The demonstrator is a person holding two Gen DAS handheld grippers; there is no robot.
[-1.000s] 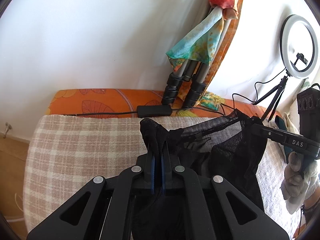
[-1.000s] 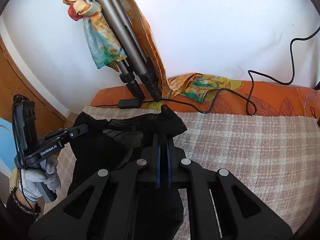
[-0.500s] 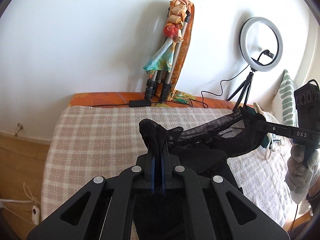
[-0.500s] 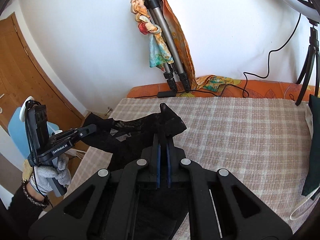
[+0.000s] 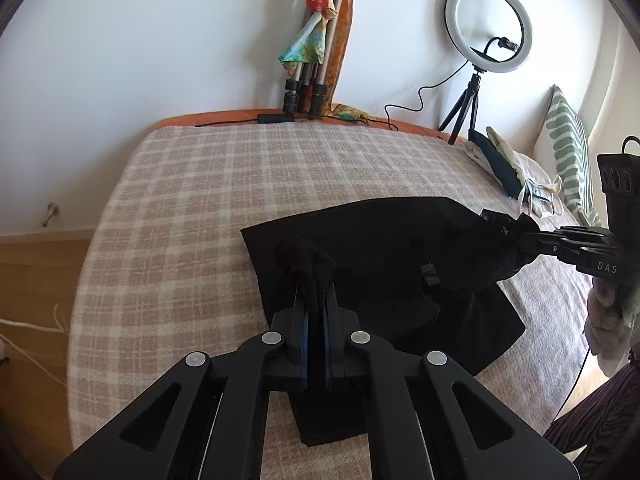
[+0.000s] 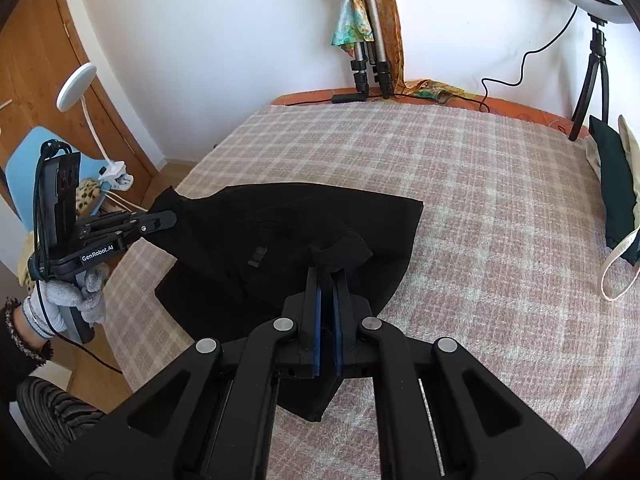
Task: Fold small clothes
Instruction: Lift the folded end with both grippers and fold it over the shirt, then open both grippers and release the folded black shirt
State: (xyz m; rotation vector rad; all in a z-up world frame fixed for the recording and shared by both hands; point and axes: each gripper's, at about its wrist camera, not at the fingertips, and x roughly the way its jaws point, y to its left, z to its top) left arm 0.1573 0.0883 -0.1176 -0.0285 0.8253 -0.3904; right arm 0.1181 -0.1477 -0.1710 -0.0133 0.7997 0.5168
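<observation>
A black garment (image 5: 380, 248) lies partly spread on the checked blanket (image 5: 200, 200) of the bed; it also shows in the right wrist view (image 6: 288, 232). My left gripper (image 5: 314, 280) is shut on a bunched corner of it, just above the blanket. My right gripper (image 6: 328, 276) is shut on the opposite corner. Each gripper shows in the other's view: the right one (image 5: 524, 236) at the far right, the left one (image 6: 170, 220) at the left, both pinching black cloth. The garment's far edge rests flat on the blanket.
A folded tripod with a coloured scarf (image 5: 316, 48) leans on the wall behind the bed. A ring light on a small tripod (image 5: 488, 28), a dark green cloth (image 5: 500, 164) and a patterned pillow (image 5: 568, 152) are at the right. A wooden door (image 6: 44, 64) stands left.
Both grippers have pulled back and down from the wall end of the bed. The garment, held up in the air before, is now lowered and partly laid on the blanket.
</observation>
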